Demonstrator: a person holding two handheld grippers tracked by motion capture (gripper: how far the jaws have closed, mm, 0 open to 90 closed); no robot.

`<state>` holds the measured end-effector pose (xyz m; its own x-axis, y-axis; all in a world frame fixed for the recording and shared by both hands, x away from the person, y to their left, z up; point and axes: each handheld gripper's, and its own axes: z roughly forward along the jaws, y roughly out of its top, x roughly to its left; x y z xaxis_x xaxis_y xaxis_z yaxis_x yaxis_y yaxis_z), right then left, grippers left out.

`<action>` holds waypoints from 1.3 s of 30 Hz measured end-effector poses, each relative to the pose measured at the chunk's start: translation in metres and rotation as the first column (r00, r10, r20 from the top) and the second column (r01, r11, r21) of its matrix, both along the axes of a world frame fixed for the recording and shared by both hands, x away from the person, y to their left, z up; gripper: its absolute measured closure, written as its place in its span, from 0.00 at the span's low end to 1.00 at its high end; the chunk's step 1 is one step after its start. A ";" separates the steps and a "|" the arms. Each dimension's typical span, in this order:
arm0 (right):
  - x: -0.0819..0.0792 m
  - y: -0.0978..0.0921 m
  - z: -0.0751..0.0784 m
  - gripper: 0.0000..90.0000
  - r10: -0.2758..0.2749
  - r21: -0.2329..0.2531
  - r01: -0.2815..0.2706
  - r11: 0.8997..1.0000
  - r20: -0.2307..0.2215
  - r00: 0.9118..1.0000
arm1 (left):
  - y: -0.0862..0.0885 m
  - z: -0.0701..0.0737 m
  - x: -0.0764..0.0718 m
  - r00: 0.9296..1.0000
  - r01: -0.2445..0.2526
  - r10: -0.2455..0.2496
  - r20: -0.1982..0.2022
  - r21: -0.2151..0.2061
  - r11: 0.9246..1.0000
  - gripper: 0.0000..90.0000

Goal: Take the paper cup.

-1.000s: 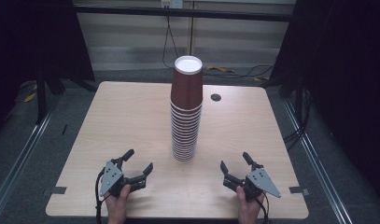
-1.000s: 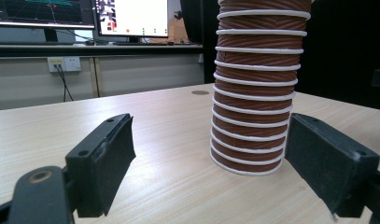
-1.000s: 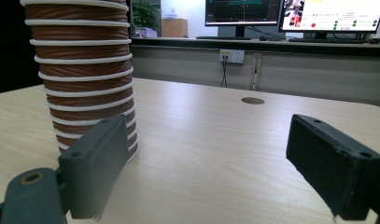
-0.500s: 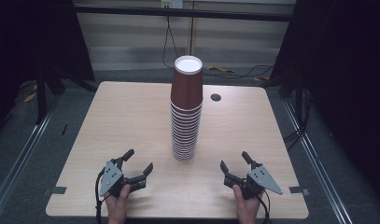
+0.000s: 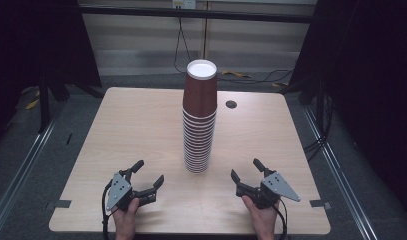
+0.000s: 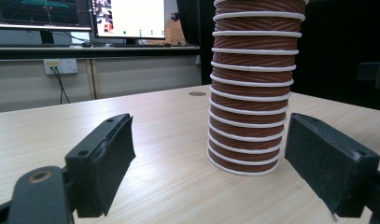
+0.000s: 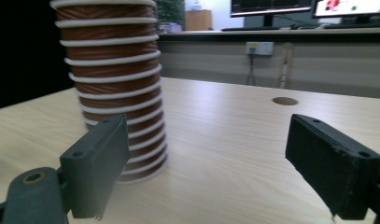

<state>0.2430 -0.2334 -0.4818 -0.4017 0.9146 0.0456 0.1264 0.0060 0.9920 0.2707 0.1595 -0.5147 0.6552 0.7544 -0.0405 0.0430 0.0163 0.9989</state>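
A tall stack of upside-down brown paper cups (image 5: 199, 120) with white rims stands mid-table on the light wood table (image 5: 126, 130). My left gripper (image 5: 148, 173) rests near the front edge, left of the stack, open and empty. My right gripper (image 5: 246, 169) sits at the front right, also open with nothing between its jaws. In the left gripper view the cup stack (image 6: 253, 88) rises ahead and to the right, between the wide-apart jaws. In the right gripper view the cup stack (image 7: 114, 79) stands ahead at the left, behind the left jaw.
A small round cable hole (image 5: 231, 104) lies in the table behind the stack. Monitors (image 6: 127, 18) and a wall socket (image 6: 60, 66) sit on a bench beyond the table. Dark frames and cables (image 5: 251, 76) surround the table on the floor.
The right gripper has shifted slightly, by a few pixels. The left gripper and the cup stack have stayed put.
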 end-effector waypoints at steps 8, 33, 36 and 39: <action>0.005 0.006 0.014 0.18 0.053 -0.027 -0.052 0.998 0.002 0.999 | 0.000 0.000 0.000 1.000 -0.001 0.001 0.000 -0.005 1.000 0.17; 0.026 0.029 0.073 0.18 0.179 -0.121 -0.178 0.977 -0.001 0.984 | 0.000 0.000 -0.001 1.000 -0.001 0.001 0.004 -0.007 1.000 0.17; 0.028 0.030 0.084 0.18 0.194 -0.087 -0.192 0.978 0.021 0.981 | 0.000 0.000 -0.001 1.000 0.009 -0.009 0.002 -0.006 1.000 0.17; 0.030 0.030 0.090 0.18 0.212 -0.065 -0.212 0.975 0.002 0.977 | 0.000 0.000 -0.001 1.000 0.009 -0.009 0.003 -0.007 1.000 0.17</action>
<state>0.2731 -0.2039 -0.3919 -0.5869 0.8095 -0.0150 0.1069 0.0958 0.9896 0.2702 0.1599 -0.5151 0.6617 0.7485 -0.0435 0.0401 0.0225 0.9989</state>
